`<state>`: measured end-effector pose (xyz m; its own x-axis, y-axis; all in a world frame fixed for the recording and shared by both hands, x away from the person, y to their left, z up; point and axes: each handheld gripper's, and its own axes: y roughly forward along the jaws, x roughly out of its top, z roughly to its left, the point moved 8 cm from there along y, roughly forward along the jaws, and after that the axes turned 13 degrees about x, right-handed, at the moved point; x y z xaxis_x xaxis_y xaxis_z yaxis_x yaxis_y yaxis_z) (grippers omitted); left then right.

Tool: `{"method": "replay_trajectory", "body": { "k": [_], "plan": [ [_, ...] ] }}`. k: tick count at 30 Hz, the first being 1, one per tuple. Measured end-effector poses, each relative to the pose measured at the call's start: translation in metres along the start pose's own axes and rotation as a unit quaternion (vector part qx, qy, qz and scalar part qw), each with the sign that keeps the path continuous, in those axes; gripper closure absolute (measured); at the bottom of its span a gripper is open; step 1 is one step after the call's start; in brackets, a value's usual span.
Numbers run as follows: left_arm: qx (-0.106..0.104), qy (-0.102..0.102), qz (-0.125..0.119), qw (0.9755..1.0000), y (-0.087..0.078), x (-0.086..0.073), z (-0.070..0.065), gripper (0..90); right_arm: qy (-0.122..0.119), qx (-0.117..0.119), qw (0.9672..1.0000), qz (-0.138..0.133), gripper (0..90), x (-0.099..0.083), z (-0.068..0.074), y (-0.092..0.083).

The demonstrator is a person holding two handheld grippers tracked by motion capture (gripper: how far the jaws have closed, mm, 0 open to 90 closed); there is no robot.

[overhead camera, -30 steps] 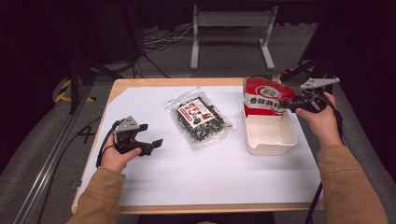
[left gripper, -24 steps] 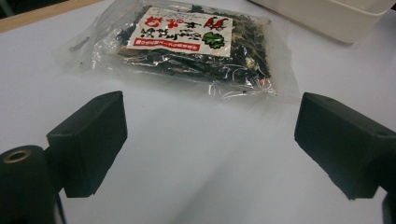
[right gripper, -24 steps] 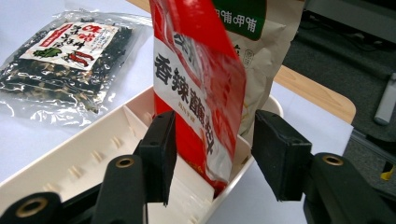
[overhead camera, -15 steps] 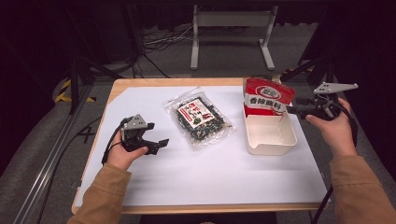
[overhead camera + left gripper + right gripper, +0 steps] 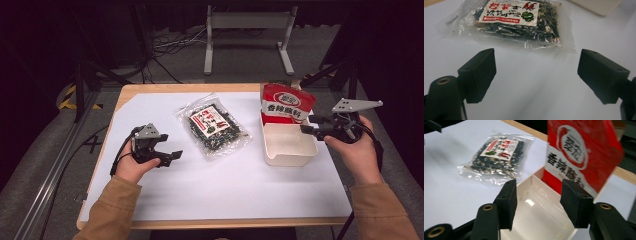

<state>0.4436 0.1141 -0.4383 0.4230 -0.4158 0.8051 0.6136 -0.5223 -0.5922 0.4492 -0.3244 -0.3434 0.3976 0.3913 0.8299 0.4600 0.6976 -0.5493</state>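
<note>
A clear packet (image 5: 214, 129) of dark food with a red and white label lies mid-table; it also lies ahead of the jaws as the packet (image 5: 519, 22) and the packet (image 5: 496, 155). A red snack bag (image 5: 287, 102) stands in the far end of a white tray (image 5: 290, 150). My left gripper (image 5: 172, 156) rests left of the packet, open and empty; its jaws have just been closing slightly. My right gripper (image 5: 306, 127) hovers at the tray's right side, open, pointing at the red bag (image 5: 581, 152); its jaws have just been closing a little with nothing between them.
A white sheet (image 5: 225, 190) covers the wooden table (image 5: 165, 89). The tray's near half (image 5: 541, 212) holds nothing. A metal stand (image 5: 247, 35) and cables (image 5: 170, 47) are on the dark floor beyond the far edge.
My right gripper has drawn back to the right, away from the red bag, which stays standing in the tray. The left hand has barely shifted.
</note>
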Motion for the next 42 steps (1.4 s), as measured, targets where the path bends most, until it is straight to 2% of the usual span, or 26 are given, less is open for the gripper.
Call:
{"method": "replay_trajectory", "body": {
  "k": [8,10,14,15,19,22,23,26,27,30,37,40,42],
  "plan": [
    [0.001,0.006,0.013,0.9999,0.0,0.001,-0.004,16.4,-0.016,0.039,0.9991,-0.007,46.7,-0.005,0.035,0.021],
    [-0.003,0.003,0.021,0.9998,0.001,0.001,-0.006,18.7,-0.019,0.049,0.9986,-0.01,46.5,-0.004,0.041,0.024],
    [-0.004,0.007,0.024,0.9997,0.004,0.002,-0.011,17.3,-0.028,0.062,0.9975,-0.019,45.6,-0.002,0.054,0.032],
    [-0.004,0.01,0.021,0.9997,0.005,0.004,-0.014,16.6,-0.033,0.065,0.9973,-0.008,45.2,-0.003,0.056,0.035],
    [-0.002,0.014,0.021,0.9997,0.01,0.005,-0.017,12.8,-0.037,0.07,0.9968,-0.004,44.3,-0.003,0.061,0.04],
    [0.0,0.007,0.021,0.9998,0.013,0.007,-0.017,11.4,-0.039,0.074,0.9965,-0.001,44.1,-0.004,0.064,0.043],
    [0.001,-0.002,0.021,0.9998,0.014,0.008,-0.017,11.3,-0.039,0.077,0.9963,0.0,44.0,-0.005,0.065,0.045],
    [0.014,-0.009,0.018,0.9997,0.019,0.011,-0.015,11.0,-0.042,0.08,0.9958,0.011,43.4,-0.009,0.068,0.051],
    [0.021,-0.006,0.017,0.9996,0.022,0.011,-0.013,10.8,-0.042,0.082,0.9957,0.013,43.2,-0.01,0.069,0.052],
    [0.041,-0.019,0.019,0.9988,0.028,0.013,-0.007,11.5,-0.044,0.083,0.9955,0.016,42.6,-0.011,0.07,0.056],
    [0.051,-0.034,0.025,0.9978,0.035,0.02,0.001,13.5,-0.047,0.087,0.995,0.015,41.7,-0.011,0.074,0.058],
    [0.065,-0.039,0.028,0.9967,0.038,0.027,0.011,13.3,-0.048,0.087,0.995,0.015,41.7,-0.011,0.075,0.058],
    [0.066,-0.047,0.03,0.9963,0.041,0.031,0.016,12.9,-0.049,0.087,0.9949,0.016,41.6,-0.011,0.075,0.058]
  ]
}}
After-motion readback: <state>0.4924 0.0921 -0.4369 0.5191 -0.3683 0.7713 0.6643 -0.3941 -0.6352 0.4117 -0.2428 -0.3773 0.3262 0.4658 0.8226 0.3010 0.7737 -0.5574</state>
